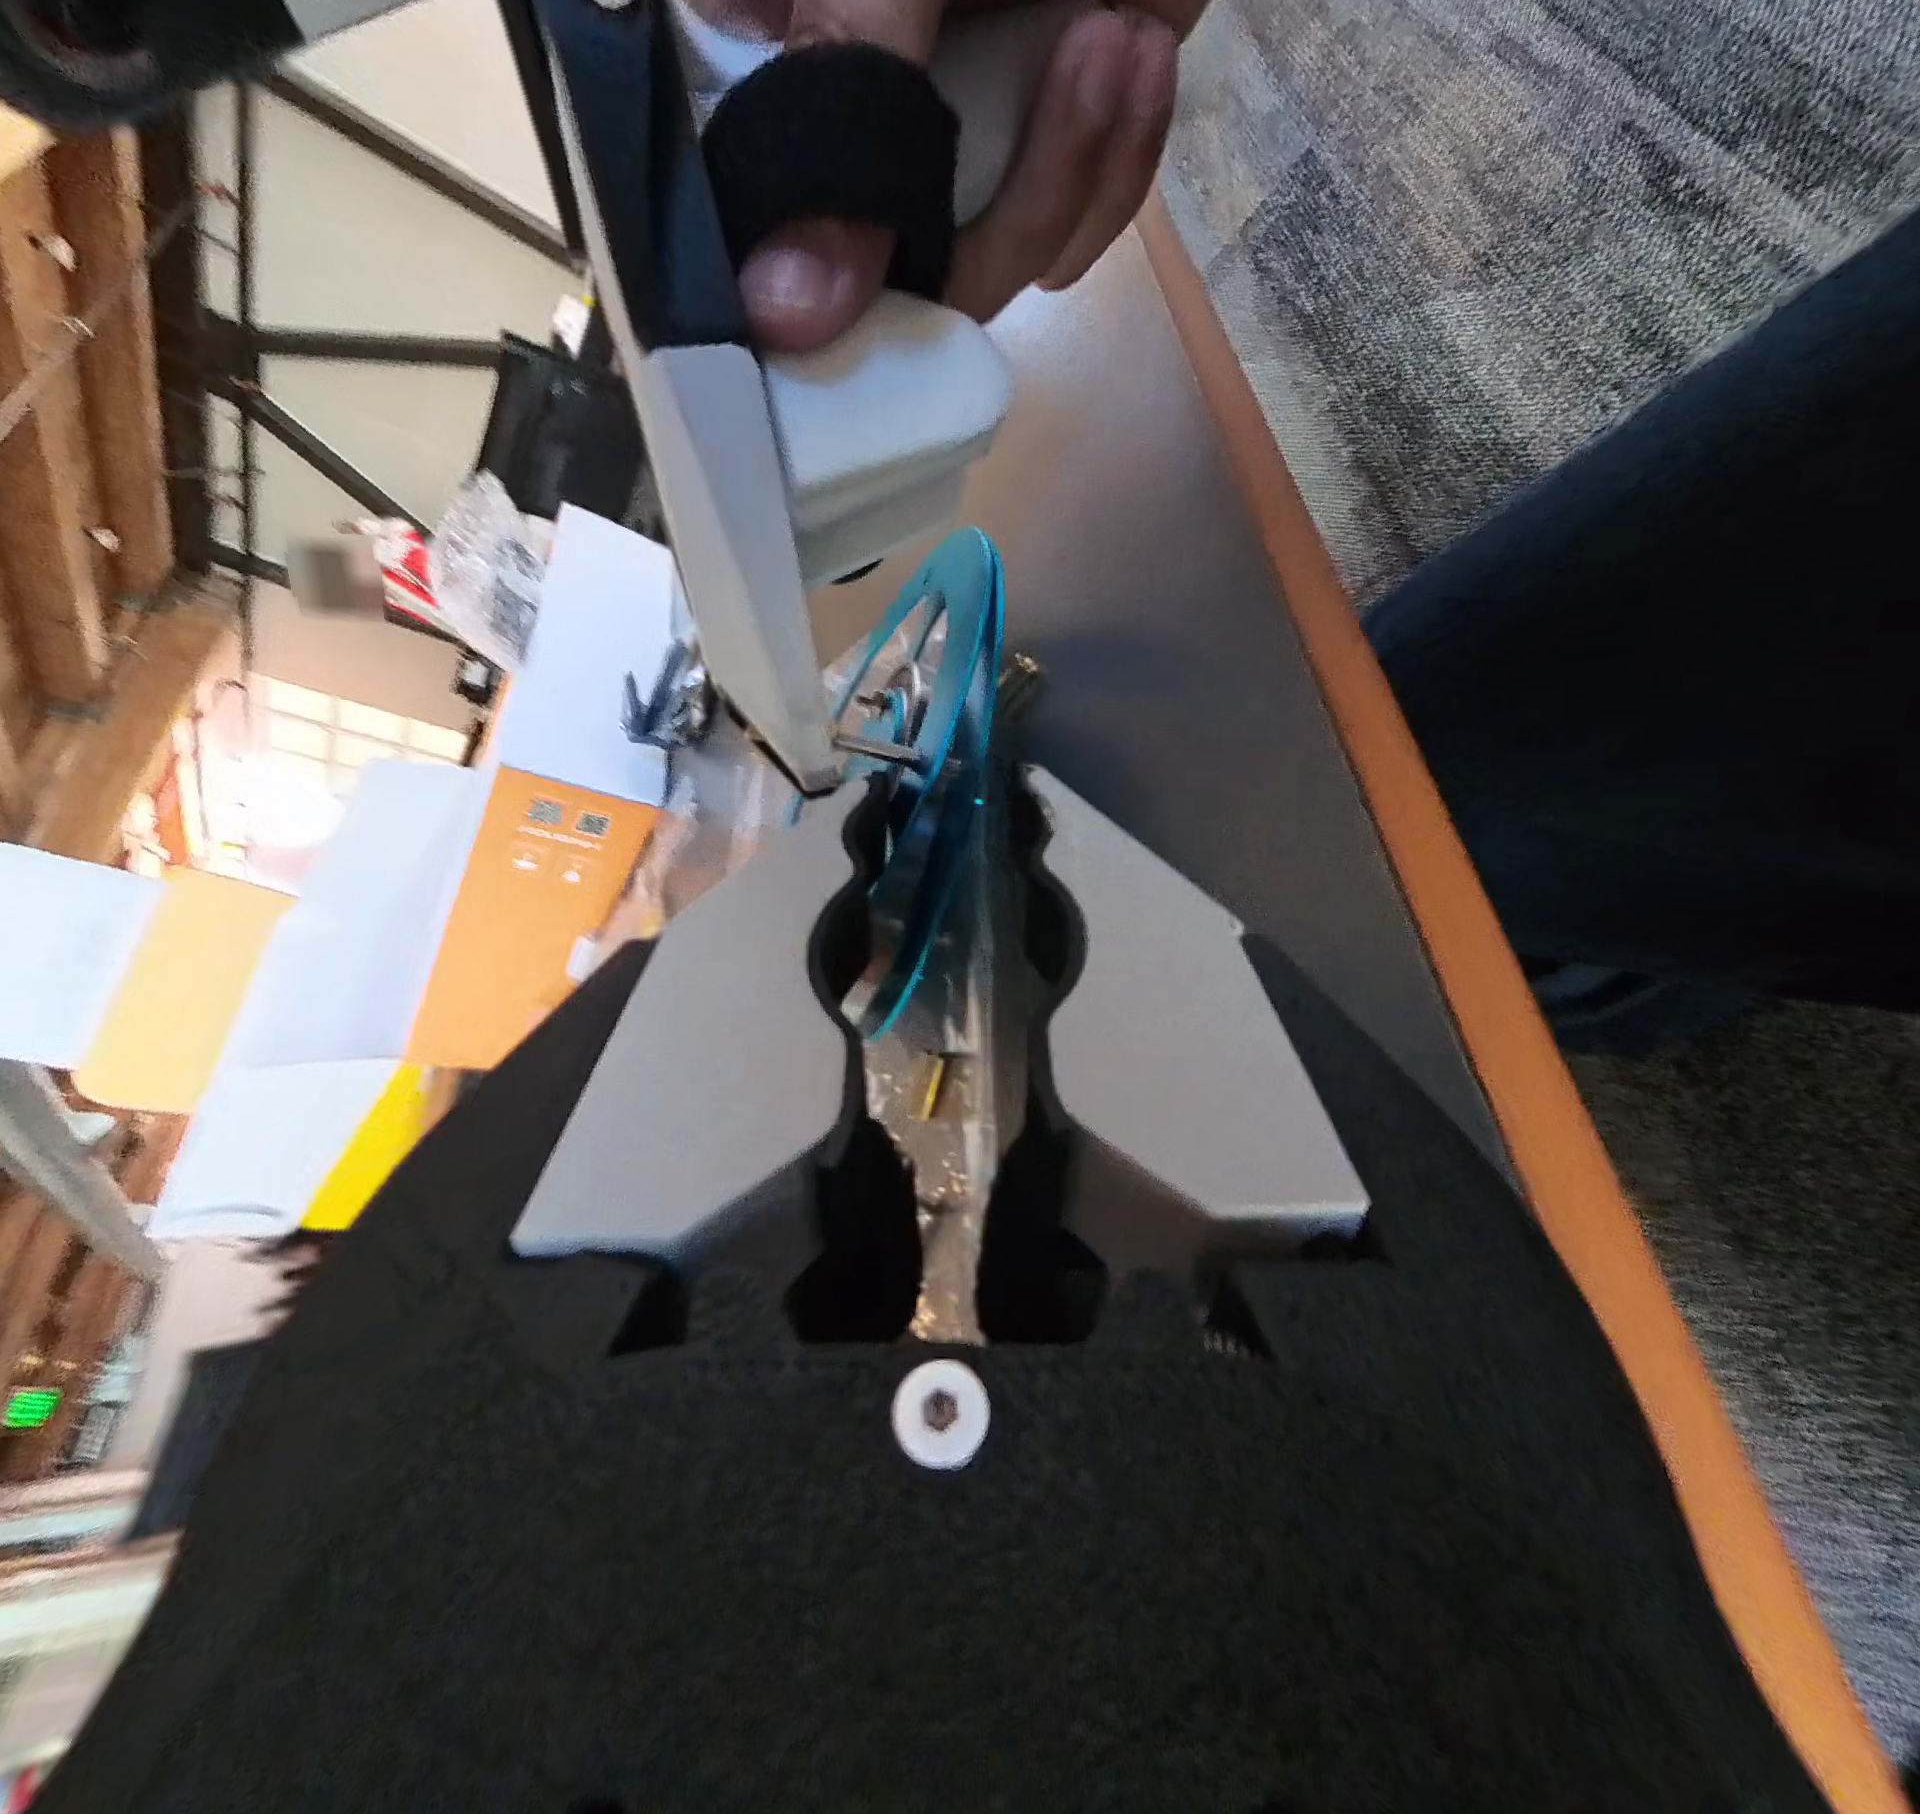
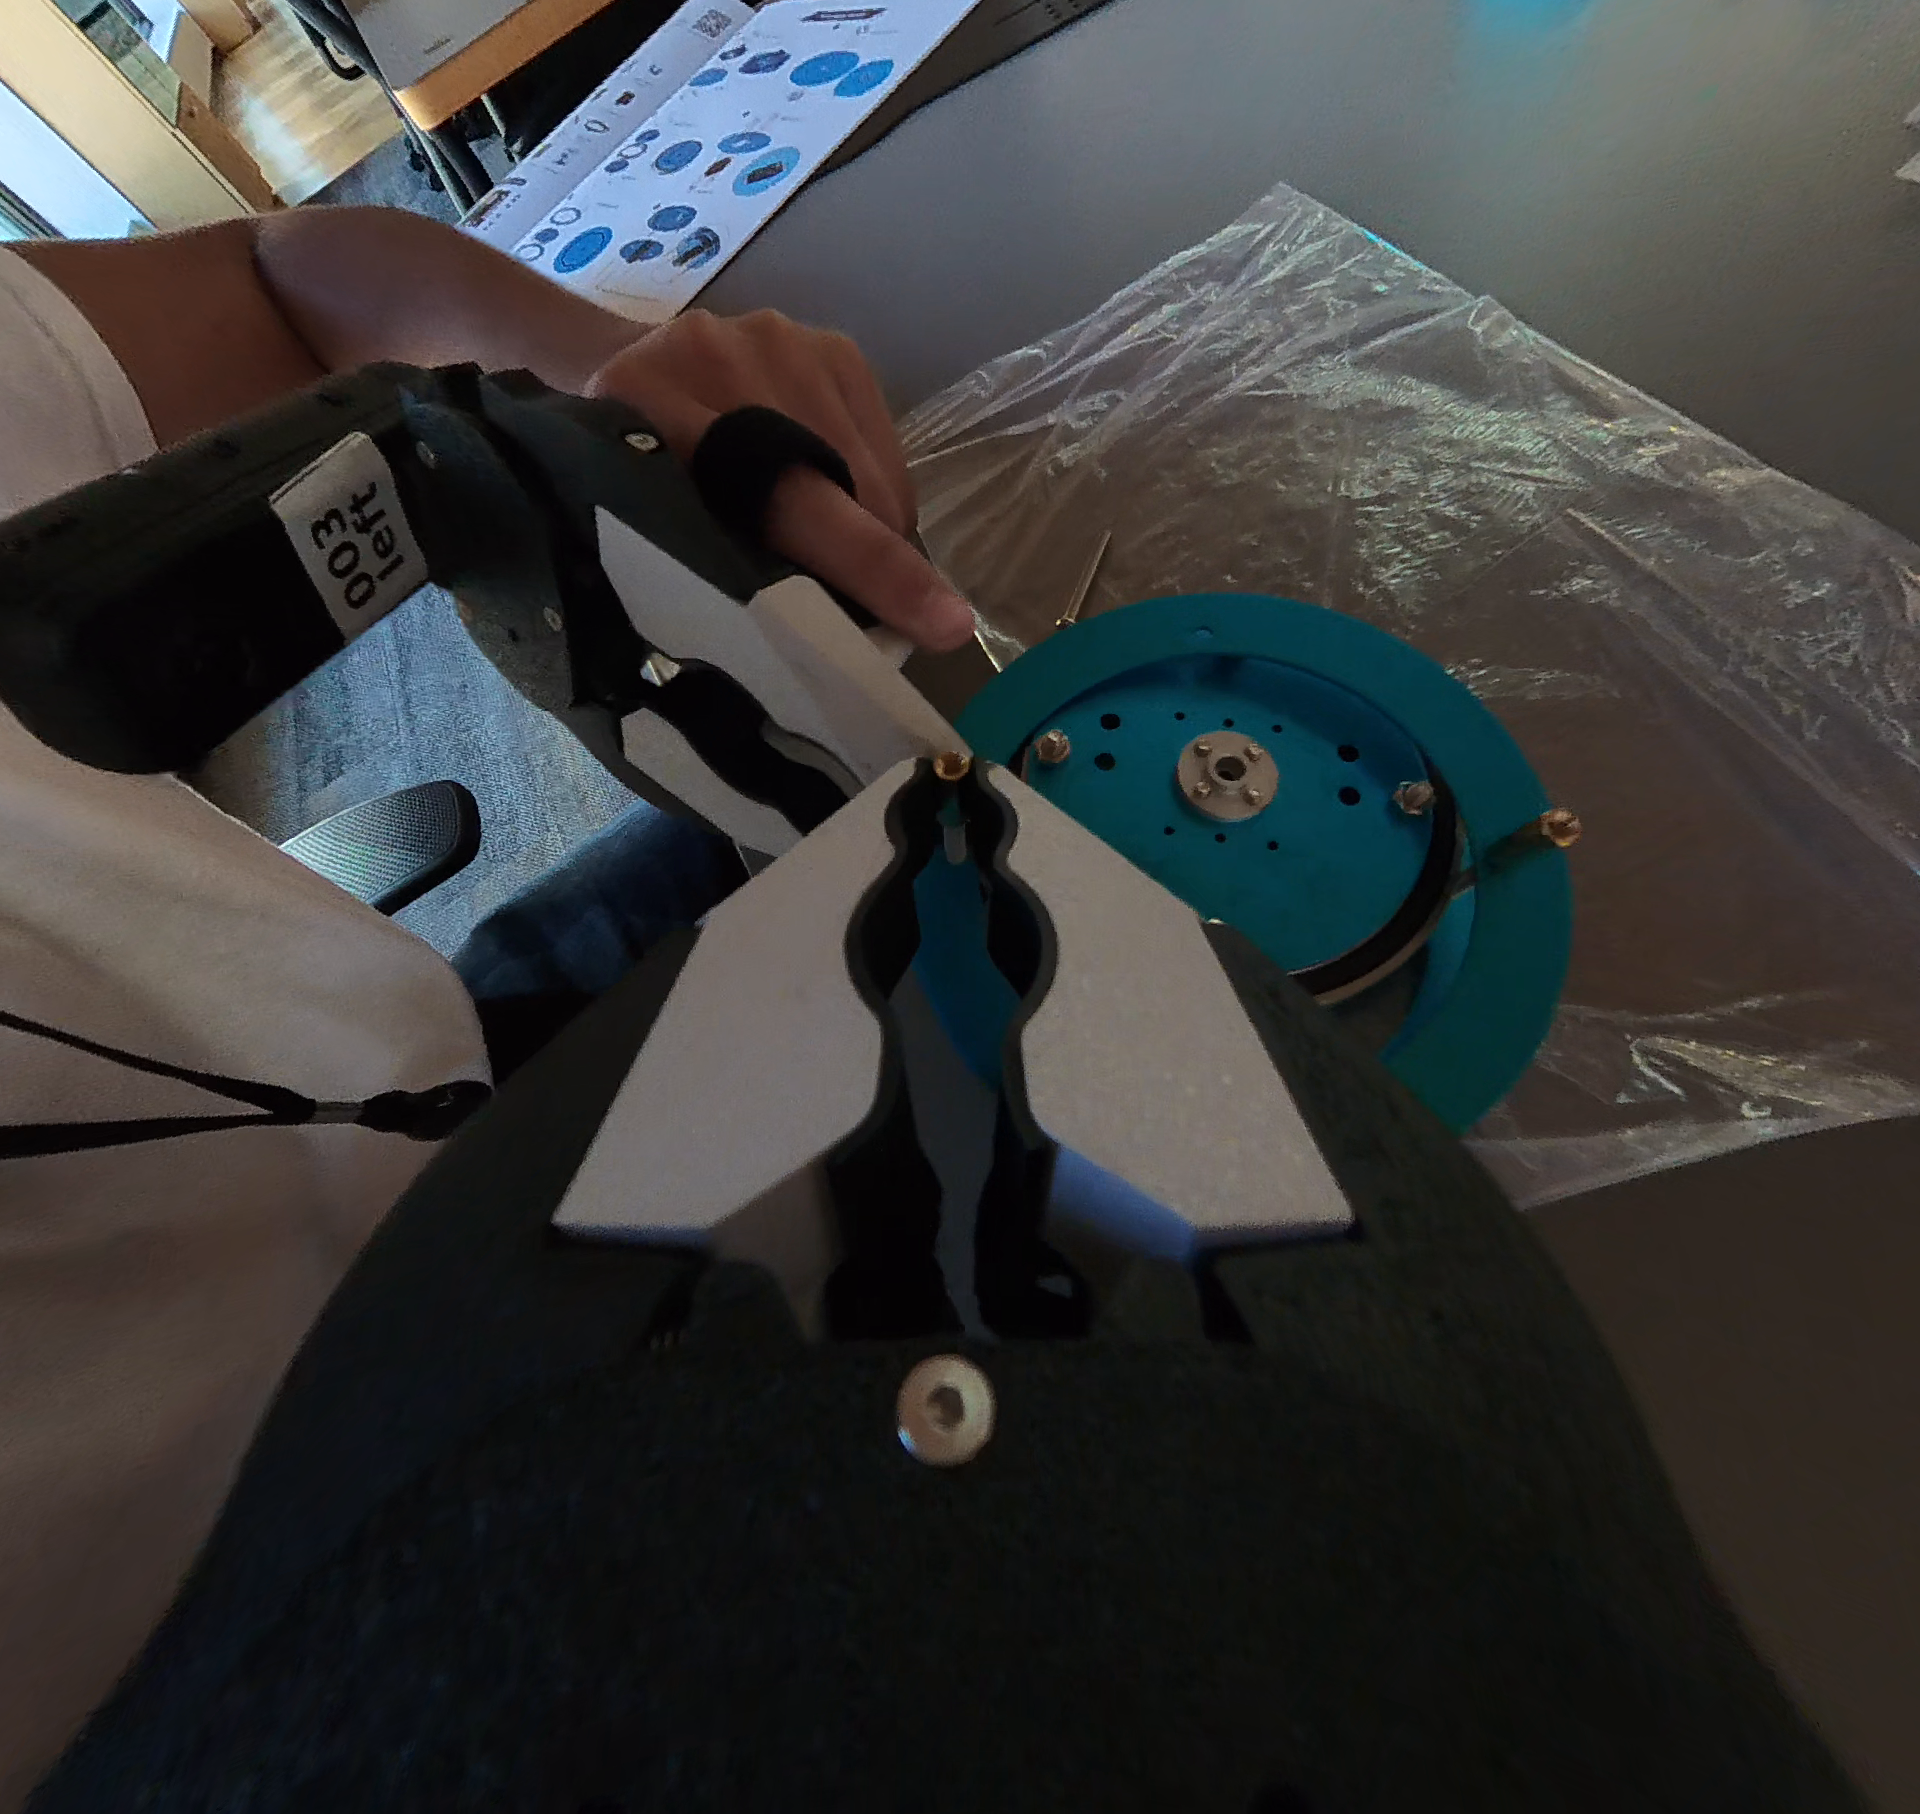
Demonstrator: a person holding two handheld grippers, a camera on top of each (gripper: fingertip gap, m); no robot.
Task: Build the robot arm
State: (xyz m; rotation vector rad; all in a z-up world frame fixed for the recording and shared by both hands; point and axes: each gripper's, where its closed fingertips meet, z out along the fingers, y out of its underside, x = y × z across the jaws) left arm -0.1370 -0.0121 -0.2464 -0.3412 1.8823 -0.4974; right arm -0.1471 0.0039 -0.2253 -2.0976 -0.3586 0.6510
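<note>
both grippers meet mid-frame: left gripper [image 1: 940, 808] fingers clamp the blue disc assembly [image 2: 1278, 829]; right gripper [image 2: 951, 777] fingers pinch its brass standoff [image 2: 952, 763].

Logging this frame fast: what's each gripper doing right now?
Left gripper: shut on the blue disc, held edge-on.
Right gripper: shut on a brass post at the disc's rim.

Matt blue plastic discs [image 2: 1299, 798], brass standoffs [image 2: 1555, 826], on crinkled glossy plastic film [image 2: 1455, 476].

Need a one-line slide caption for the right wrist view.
Right gripper pinches a brass standoff on the blue disc assembly, left gripper alongside.
</note>
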